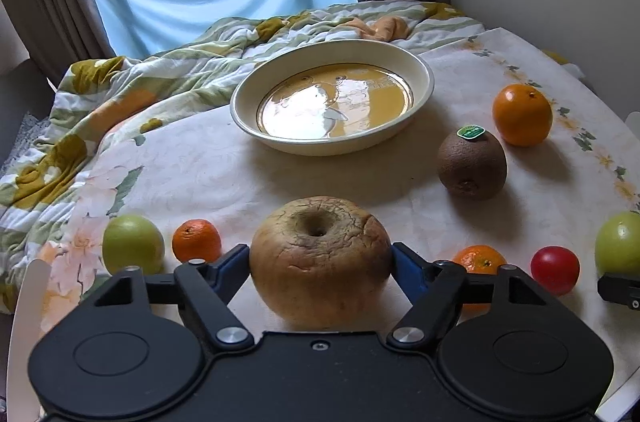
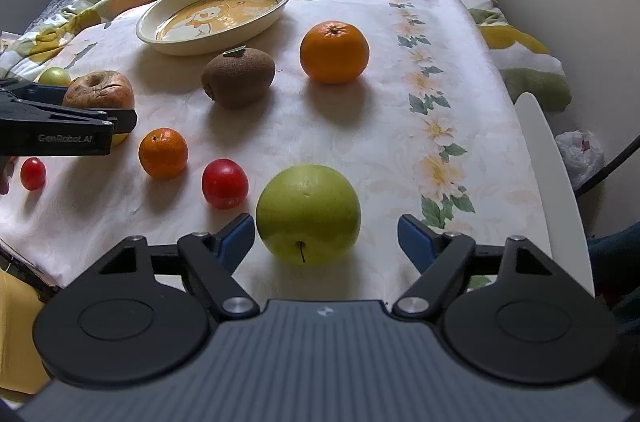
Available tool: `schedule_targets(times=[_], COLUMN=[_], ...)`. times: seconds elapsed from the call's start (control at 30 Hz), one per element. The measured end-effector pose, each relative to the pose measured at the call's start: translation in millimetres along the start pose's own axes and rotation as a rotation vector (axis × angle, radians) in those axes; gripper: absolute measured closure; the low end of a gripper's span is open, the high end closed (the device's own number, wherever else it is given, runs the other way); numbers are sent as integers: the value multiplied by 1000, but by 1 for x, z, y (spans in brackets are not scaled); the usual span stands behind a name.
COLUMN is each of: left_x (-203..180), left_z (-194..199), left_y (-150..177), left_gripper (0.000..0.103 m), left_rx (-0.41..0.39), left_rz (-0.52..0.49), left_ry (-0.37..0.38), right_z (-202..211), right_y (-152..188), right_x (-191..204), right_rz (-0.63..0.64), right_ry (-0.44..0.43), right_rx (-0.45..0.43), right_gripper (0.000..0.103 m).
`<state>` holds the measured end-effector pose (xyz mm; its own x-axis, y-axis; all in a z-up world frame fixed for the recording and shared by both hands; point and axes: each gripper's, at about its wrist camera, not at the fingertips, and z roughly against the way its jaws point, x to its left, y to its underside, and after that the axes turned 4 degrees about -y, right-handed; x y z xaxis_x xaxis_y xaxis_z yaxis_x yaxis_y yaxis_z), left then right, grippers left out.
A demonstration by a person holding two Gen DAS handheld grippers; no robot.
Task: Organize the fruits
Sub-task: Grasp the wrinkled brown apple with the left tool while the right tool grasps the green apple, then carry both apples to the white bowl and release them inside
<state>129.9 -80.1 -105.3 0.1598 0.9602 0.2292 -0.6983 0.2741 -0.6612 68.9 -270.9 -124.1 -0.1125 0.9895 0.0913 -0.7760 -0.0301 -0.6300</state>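
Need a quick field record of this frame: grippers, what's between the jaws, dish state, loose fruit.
left gripper: pads touching both sides of the wrinkled brown apple
right gripper: open around the green apple, gap on its right side
dish: empty, at the far side of the cloth
loose fruit: kiwi, large orange, small orange, red tomato

I count two green apples [image 2: 308, 213] [image 2: 54, 76], one wrinkled brown apple [image 1: 320, 260], one kiwi [image 2: 239, 76], one large orange [image 2: 334, 51], two small mandarins [image 1: 196, 240] [image 2: 163, 153], two red tomatoes [image 2: 224, 183] [image 2: 33, 174] and one bowl [image 2: 276, 8].
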Motion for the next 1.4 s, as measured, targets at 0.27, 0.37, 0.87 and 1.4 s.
schedule_targets(times=[0.27,0.37,0.87,1.4], left_x=[3,4,9,43], left_z=[2,3,30,90], left_y=[2,3,6,-46], left_gripper=[24,24,24,24], left_rx=[-3,-2,-17,-121], left_rz=[10,18,84,163], left_ry=[8,10,17,-14], right_z=[-3,-5,4,49], right_y=[-1,-2,-7,-65], right_x=[0,0,5,9], right_rz=[7,12,57,103], right_ry=[-24,-33,-58,-85], right_rx=[4,8,7,-60], right_gripper=[18,22,33,33])
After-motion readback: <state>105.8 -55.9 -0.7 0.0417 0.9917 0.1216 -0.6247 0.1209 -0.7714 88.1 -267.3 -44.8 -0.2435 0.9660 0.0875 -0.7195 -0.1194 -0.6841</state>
